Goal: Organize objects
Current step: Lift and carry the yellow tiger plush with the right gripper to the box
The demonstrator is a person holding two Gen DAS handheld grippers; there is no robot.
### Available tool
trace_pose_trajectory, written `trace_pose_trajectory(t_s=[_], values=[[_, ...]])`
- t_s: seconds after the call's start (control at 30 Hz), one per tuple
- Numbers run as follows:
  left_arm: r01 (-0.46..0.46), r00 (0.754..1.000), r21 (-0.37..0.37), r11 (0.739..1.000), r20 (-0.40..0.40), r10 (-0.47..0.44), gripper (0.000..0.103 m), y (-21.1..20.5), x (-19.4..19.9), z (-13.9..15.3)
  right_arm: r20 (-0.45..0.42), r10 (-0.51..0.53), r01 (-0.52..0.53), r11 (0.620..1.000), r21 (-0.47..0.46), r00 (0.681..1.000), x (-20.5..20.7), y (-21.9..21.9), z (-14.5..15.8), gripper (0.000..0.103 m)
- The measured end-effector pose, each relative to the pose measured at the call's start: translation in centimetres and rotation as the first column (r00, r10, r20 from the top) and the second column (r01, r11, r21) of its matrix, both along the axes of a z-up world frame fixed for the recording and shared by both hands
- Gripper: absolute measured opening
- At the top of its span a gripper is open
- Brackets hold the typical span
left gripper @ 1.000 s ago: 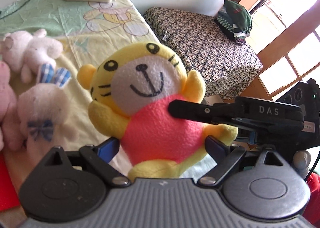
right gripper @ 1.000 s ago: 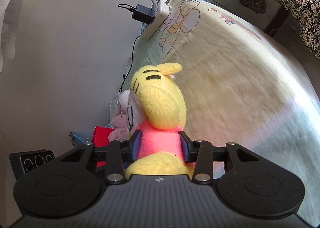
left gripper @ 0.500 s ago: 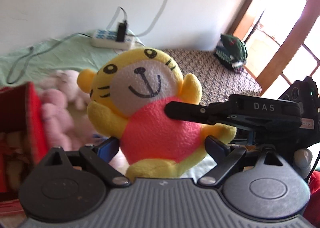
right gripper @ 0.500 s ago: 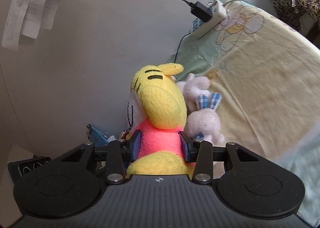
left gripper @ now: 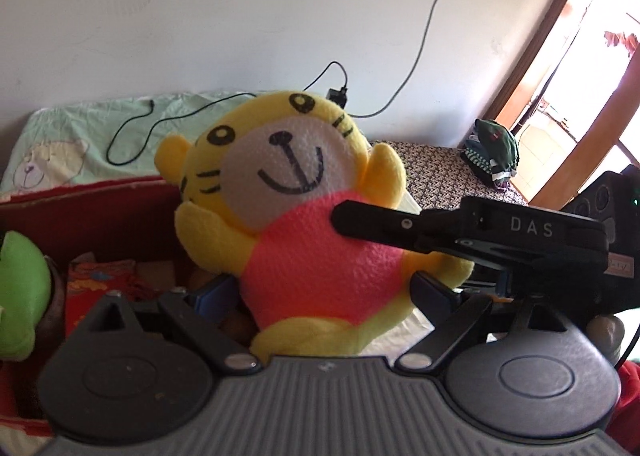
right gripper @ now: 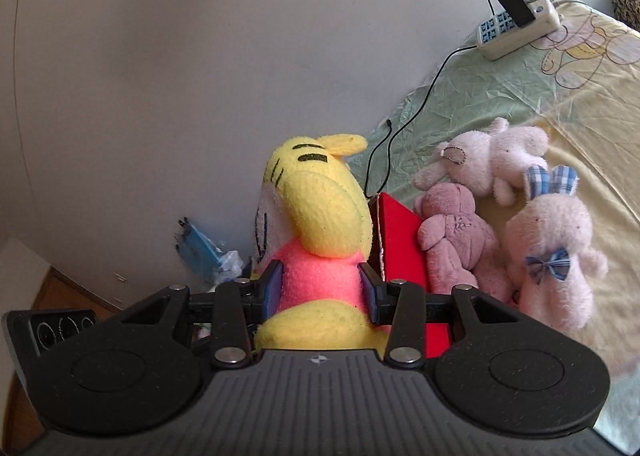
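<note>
**Operator:** Where do things stand, widest first?

**Spotter:** The bed point(right gripper: 520, 104) with its pale green and yellow sheet runs along the wall. The red box point(left gripper: 100, 216) sits at its left end, already part-filled, with a green toy point(left gripper: 20, 288) at its near left. Three pink soft toys point(right gripper: 456, 244) lie on the sheet just right of the box. Your yellow tiger toy point(left gripper: 312, 248) hangs upright in the air at the box's right wall, face toward the left camera.

**Operator:** And my grip?

**Spotter:** Your right gripper point(right gripper: 320, 288) is clamped on the tiger's pink belly, both pads sunk into the plush. Your left gripper point(left gripper: 320, 292) stands wide, a finger either side of the tiger's legs. Whether those pads point(left gripper: 430, 290) press on it I cannot tell.

**Operator:** How do I finish this cleanly?

**Spotter:** As I read it, the tiger goes into the box. Carry it left until its feet clear the red wall, then lower it into the free space right of the green toy. Let go only once the plush rests on something, since a soft body springs back. Draw your left fingers out sideways so they do not snag a leg.
</note>
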State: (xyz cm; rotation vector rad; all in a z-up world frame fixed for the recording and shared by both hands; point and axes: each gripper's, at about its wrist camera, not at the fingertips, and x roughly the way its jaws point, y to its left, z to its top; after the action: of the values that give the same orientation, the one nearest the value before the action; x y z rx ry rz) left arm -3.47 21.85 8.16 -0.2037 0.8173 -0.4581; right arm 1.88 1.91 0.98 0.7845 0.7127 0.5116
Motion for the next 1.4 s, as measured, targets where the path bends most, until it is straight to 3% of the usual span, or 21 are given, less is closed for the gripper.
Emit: trace_pose_trajectory(t_s=[0.23,0.4,0.57,0.77,1.0,1.1,1.4], values=[[0.020,0.996,-0.059,0.998,-0.090,-0.025,0.093,3.9,1.9,-3.4,-0.006,-0.041,0.039,0.983,-0.178,0.999,0.3,4.2,-0.5,0.042],[0.013,0.995,-0.057,0.998,-0.100,-0.018,0.100,5.7,2.4,-5.1,0.016,-0.076,0.077,0.953,-0.294,0.997,0.3,6.7,-0.4,0.042],[0.007,0.994,-0.040,0.999,-0.107,-0.011,0.100,6.9,2.8,-6.1,0.070,-0.116,0.134,0.919,-0.371,0.991,0.3,8.6,-0.9,0.038],[-0.005,0.991,0.029,1.000,-0.130,0.009,0.100,7.4,3.2,-7.6,0.081,-0.116,0.139,0.898,-0.417,0.990,1.0,10.1,-3.0,0.036],[-0.001,0.985,0.100,0.995,-0.169,0.018,0.100,6.7,2.9,-9.4,0.132,-0.085,0.140,0.859,-0.492,0.988,-0.4,11.1,-2.9,0.035],[0.009,0.980,0.145,0.989,-0.198,0.021,0.101,6.1,3.1,-10.2,0.123,-0.087,0.136,0.860,-0.492,0.989,-1.0,11.0,-2.9,0.033],[0.028,0.982,0.182,0.983,-0.190,0.008,0.102,5.2,3.7,-10.1,0.079,-0.111,0.135,0.887,-0.442,0.991,-1.6,9.8,-2.8,0.025]])
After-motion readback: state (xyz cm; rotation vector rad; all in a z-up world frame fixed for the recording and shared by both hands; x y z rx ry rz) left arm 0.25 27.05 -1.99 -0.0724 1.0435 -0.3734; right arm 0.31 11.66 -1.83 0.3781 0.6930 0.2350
